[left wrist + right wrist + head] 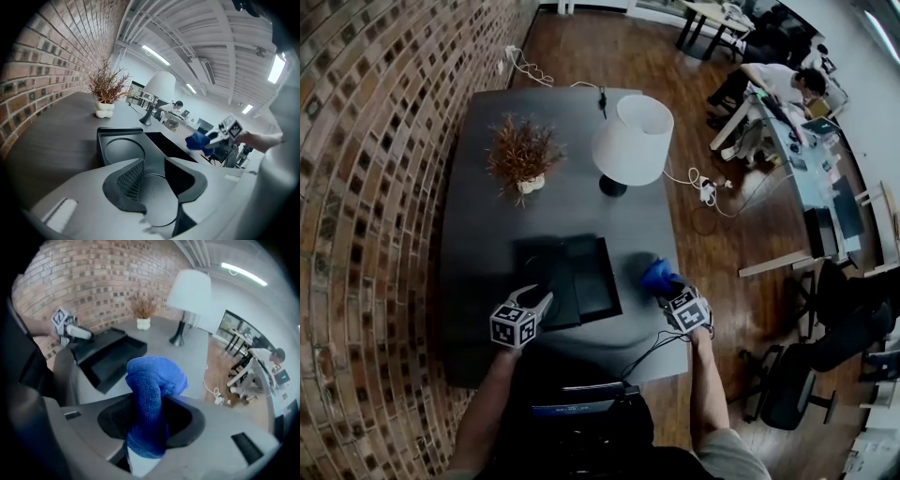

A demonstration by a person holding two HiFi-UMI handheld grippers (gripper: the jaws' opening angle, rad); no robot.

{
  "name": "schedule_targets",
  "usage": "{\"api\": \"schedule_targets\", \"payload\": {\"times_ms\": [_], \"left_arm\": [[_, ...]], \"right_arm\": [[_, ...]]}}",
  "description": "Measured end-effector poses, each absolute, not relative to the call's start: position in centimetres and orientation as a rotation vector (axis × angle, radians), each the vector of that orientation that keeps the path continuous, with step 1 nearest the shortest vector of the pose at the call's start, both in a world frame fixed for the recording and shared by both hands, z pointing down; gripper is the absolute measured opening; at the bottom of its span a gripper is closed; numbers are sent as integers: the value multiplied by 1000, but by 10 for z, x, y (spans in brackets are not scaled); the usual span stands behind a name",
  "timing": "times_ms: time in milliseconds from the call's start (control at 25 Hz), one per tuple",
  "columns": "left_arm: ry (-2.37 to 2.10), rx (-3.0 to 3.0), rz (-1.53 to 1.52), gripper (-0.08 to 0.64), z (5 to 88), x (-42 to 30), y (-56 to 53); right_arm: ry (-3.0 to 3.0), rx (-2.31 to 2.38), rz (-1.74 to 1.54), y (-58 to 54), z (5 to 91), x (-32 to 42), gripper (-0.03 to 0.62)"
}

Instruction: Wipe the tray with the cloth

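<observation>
A black tray (592,274) with a round hollow (119,150) lies in the middle of the dark table (487,234). My left gripper (542,300) sits at its near left corner. Its jaws (152,180) stand partly apart with the tray's near rim between them, closed on it. My right gripper (667,292) is off the tray's right side, above the table, shut on a bunched blue cloth (656,276). That cloth (152,380) sticks up out of the jaws in the right gripper view and also shows in the left gripper view (198,140). The tray (110,357) lies to its left there.
A white-shaded lamp (633,141) and a dried plant in a white pot (522,155) stand at the table's far half. A brick wall (366,187) runs along the left. Cables (703,192) lie on the wooden floor, and a person sits at a desk (783,84) far right.
</observation>
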State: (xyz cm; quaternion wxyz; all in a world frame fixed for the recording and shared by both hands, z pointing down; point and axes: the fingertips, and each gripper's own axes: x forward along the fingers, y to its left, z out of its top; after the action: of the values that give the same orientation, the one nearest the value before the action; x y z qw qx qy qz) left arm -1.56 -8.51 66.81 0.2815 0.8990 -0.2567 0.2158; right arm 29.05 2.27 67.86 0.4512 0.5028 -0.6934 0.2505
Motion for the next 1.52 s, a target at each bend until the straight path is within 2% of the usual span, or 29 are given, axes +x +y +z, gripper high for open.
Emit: {"api": "schedule_targets", "payload": {"times_ms": [40, 80, 120, 160, 320, 400, 480, 600, 640, 680, 840, 1000, 1040, 1080, 1120, 1160, 1240, 1400, 1520], "left_arm": [[-690, 2408, 576, 143, 668, -16, -85], [-690, 2409, 575, 143, 668, -15, -85], [-689, 2410, 573, 143, 667, -15, -85], [-689, 2410, 571, 143, 667, -14, -85], [-702, 2404, 530, 143, 664, -17, -87], [-708, 2391, 483, 143, 662, -17, -89], [-711, 2372, 443, 143, 660, -18, -91], [-718, 2347, 390, 143, 658, -21, -92], [-721, 2341, 366, 143, 657, -22, -93], [-722, 2335, 341, 143, 656, -23, -94], [-727, 2308, 264, 141, 654, -28, -97], [-725, 2280, 194, 138, 649, -32, -99], [-723, 2264, 167, 137, 649, -34, -100], [-726, 2239, 137, 137, 649, -38, -101], [-738, 2212, 111, 137, 650, -44, -104], [-757, 2184, 92, 138, 652, -50, -107], [-778, 2126, 71, 138, 659, -61, -114], [-652, 2077, 67, 137, 664, -50, -126], [-504, 2176, 223, 133, 662, -30, -128]], "right_arm": [[-1662, 1195, 645, 40, 703, 290, 182], [-1619, 1144, 663, 55, 722, 288, 278], [-1593, 1111, 670, 67, 731, 285, 405], [-1590, 1109, 667, 72, 730, 282, 413], [-1777, 1283, 615, 43, 660, 263, 413], [-2032, 1305, 698, 18, 633, 230, 360], [-2223, 1260, 923, 1, 641, 191, 360], [-2173, 1153, 1159, -2, 693, 153, 359], [-2124, 1128, 1179, 0, 706, 146, 355], [-2085, 1108, 1182, 1, 714, 138, 317], [-2162, 978, 1192, 2, 704, 88, 290], [-2267, 827, 1064, -2, 702, 26, 302], [-2270, 806, 1046, -2, 703, 22, 348], [-2271, 798, 1047, -3, 703, 25, 348], [-2270, 806, 1064, -5, 703, 32, 309], [-2266, 821, 1085, -7, 703, 40, 301], [-2268, 806, 1127, -7, 703, 49, 301], [-2347, 623, 1200, 10, 697, 21, 299], [-2340, 619, 1194, 15, 697, 9, 299]]}}
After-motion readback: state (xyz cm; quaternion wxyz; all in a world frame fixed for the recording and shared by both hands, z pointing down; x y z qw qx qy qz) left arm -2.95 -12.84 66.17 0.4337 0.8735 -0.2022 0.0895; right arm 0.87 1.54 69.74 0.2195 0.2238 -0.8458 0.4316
